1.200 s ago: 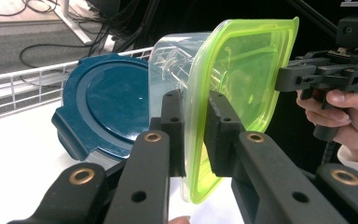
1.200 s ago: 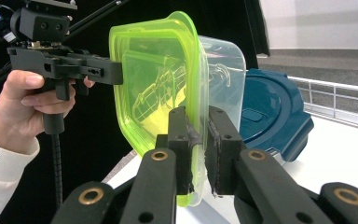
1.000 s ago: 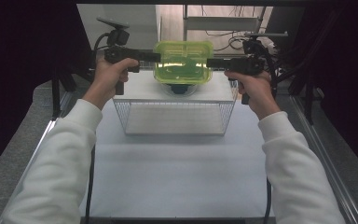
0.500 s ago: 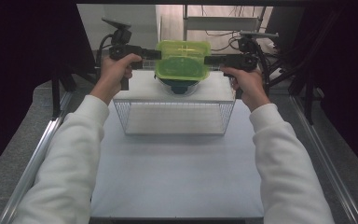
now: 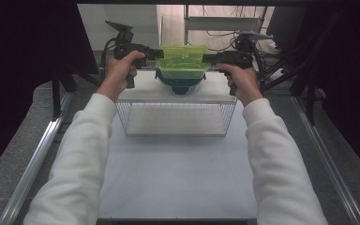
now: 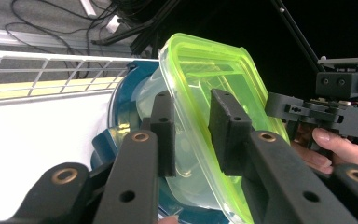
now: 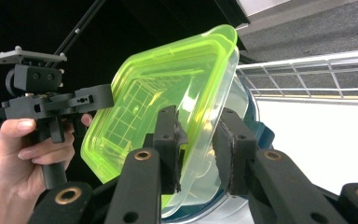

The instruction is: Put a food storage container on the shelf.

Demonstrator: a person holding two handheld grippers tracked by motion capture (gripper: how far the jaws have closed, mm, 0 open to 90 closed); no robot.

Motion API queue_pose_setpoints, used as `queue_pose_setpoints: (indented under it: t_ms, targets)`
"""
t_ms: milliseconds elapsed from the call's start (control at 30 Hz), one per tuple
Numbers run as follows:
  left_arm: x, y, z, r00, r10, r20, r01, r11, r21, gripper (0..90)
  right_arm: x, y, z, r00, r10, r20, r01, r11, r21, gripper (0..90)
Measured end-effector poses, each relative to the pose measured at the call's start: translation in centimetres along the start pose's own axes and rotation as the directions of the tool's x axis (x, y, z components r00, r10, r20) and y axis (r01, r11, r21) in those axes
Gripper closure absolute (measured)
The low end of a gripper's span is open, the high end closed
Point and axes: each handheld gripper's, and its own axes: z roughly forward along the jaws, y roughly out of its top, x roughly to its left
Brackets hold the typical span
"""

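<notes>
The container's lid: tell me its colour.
The lid is translucent neon yellow-green, showing best in the right gripper view.

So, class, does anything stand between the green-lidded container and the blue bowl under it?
Nothing visible does. The green-lidded container already rests down in the blue bowl, and no other object lies between them.

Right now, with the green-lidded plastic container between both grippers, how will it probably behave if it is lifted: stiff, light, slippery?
The container looks thin-walled, clear and empty, so it is probably light. Its glossy lid and walls suggest it may slip between the pads. The left gripper and right gripper straddle only its rim, jaws just opening, so it might flex or tilt.
</notes>
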Motion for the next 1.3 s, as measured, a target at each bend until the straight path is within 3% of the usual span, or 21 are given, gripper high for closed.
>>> queue_pose_setpoints:
  t_ms: [200,267,333,467,567,700,867,1133,1300]
  targets:
    - [0.3,0.0,0.2,1.0000,-0.001,0.006,0.001,1.0000,-0.003,70.6,-0.3,0.0,0.1,0.9999,0.011,-0.011,-0.011,1.000,-0.014,68.8]
    - [0.2,0.0,0.3,1.0000,0.005,-0.006,-0.005,1.0000,-0.005,69.0,-0.3,-0.2,0.2,0.9999,-0.008,-0.008,0.008,1.000,-0.015,66.6]
    - [0.2,0.0,0.4,0.9996,0.007,-0.027,-0.008,0.9999,-0.015,62.5,-0.2,-0.3,0.3,0.9997,-0.023,-0.004,0.022,0.999,-0.029,64.5]
    - [0.2,0.0,0.3,0.9984,-0.002,-0.056,-0.001,0.9987,-0.052,39.3,-0.3,-0.3,0.3,0.9968,-0.071,0.036,0.072,0.997,-0.041,41.3]
    - [-0.1,-0.1,-0.1,0.9975,0.026,-0.066,-0.031,0.9970,-0.071,30.2,-0.3,-0.4,-0.2,0.9925,-0.102,0.068,0.108,0.990,-0.087,33.0]
    - [-0.9,-0.5,-0.9,0.9939,0.081,-0.074,-0.087,0.9929,-0.081,26.9,-0.5,-0.6,-1.5,0.9916,-0.124,0.036,0.128,0.982,-0.136,30.1]
    - [-1.3,-1.2,-2.0,0.9919,0.110,-0.063,-0.116,0.9888,-0.094,26.6,0.0,-1.1,-3.3,0.9756,-0.207,0.072,0.216,0.967,-0.135,29.4]
    - [-2.0,-3.0,-3.9,0.9784,0.191,-0.078,-0.199,0.9739,-0.109,26.5,0.3,-2.4,-5.8,0.9496,-0.304,0.076,0.312,0.943,-0.120,28.7]
    - [-2.3,-4.3,-4.7,0.9687,0.232,-0.088,-0.241,0.9649,-0.105,26.3,-0.1,-3.4,-6.4,0.9432,-0.325,0.070,0.330,0.939,-0.097,27.6]
